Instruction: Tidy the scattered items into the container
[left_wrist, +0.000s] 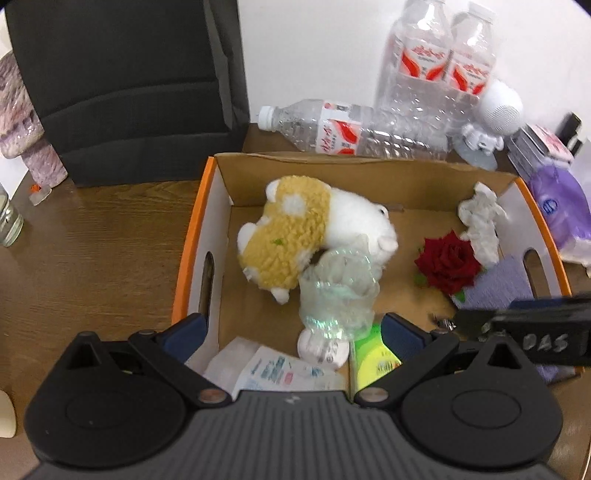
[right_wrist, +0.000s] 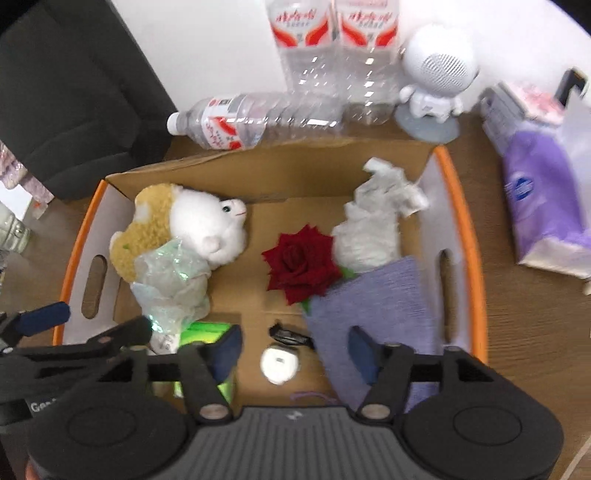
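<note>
Now I'm holding both grippers over the cardboard box (right_wrist: 461, 236). My right gripper (right_wrist: 295, 349) is standing open above a small white object (right_wrist: 279, 363) on the box floor, gripping nothing. My left gripper (left_wrist: 291, 332) is open too, above the crumpled plastic bottle (left_wrist: 338, 291).

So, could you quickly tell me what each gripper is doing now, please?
Left gripper: open, holding nothing.
Right gripper: open, holding nothing.

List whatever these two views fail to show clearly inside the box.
- White packet: left wrist view, near end hidden by the left tongs' body.
- Green packet: right wrist view, mostly behind the right tongs.
- Small black item: too small and blurred to identify.
</note>
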